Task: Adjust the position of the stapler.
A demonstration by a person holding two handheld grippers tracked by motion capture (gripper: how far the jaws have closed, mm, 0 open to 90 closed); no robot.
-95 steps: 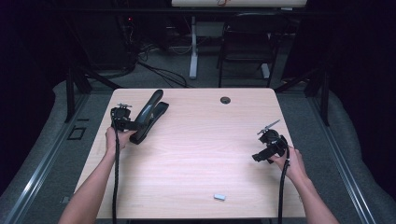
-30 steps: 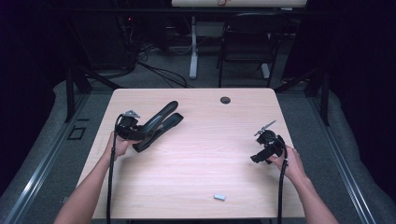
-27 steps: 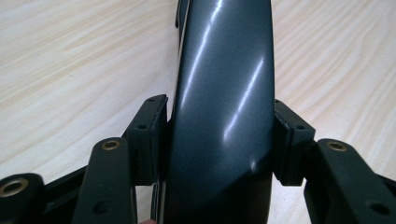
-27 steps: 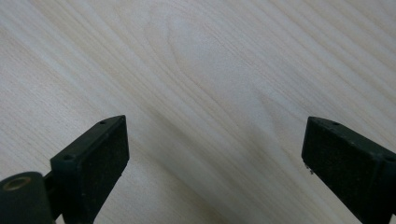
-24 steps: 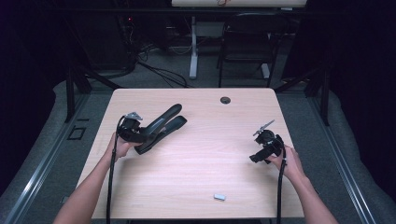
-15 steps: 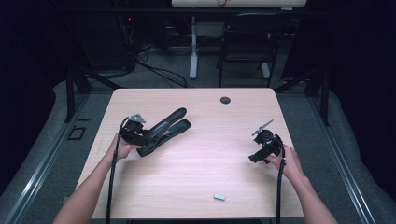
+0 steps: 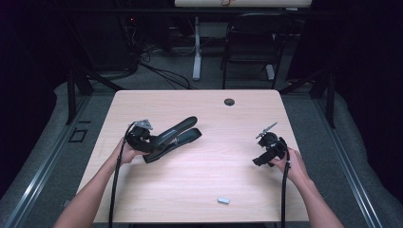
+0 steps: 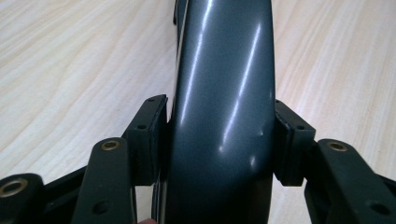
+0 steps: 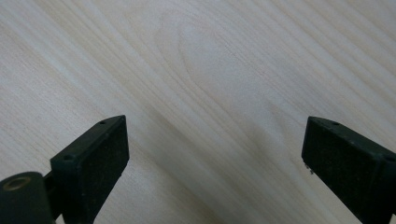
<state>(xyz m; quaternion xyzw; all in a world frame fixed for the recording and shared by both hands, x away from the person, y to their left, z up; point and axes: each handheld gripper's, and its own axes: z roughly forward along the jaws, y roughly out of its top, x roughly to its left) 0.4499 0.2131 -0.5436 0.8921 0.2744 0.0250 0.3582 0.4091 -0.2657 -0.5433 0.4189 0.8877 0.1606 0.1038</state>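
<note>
The item in hand is a large black stapler (image 7: 173, 137), long and narrow, with a smooth, glossy, rounded upper arm that catches streaks of light in the left gripper view; a flatter base lies beneath it, the two parts spreading apart toward the far tip. The left gripper (image 7: 142, 140) is closed on the stapler's near end — its black pads (image 8: 149, 140) press against both flanks of the curved arm, jaws standing about half spread to take its width. The stapler sits on the left half of the table (image 7: 237, 175), a pale wood-grain laminate top with rounded corners and a fine, straight figure. Its long axis runs diagonally, from the left gripper at the lower left up toward the table's centre at the upper right, and the pointed tip faces that way. The right gripper (image 7: 267, 151) rests well apart on the right side of the table, jaws wide and holding nothing (bare laminate lies between them). A small pale block (image 7: 223, 200) lies near the front edge, and a dark round grommet (image 7: 229, 101) is set near the far edge — neither stands close to the stapler.
</note>
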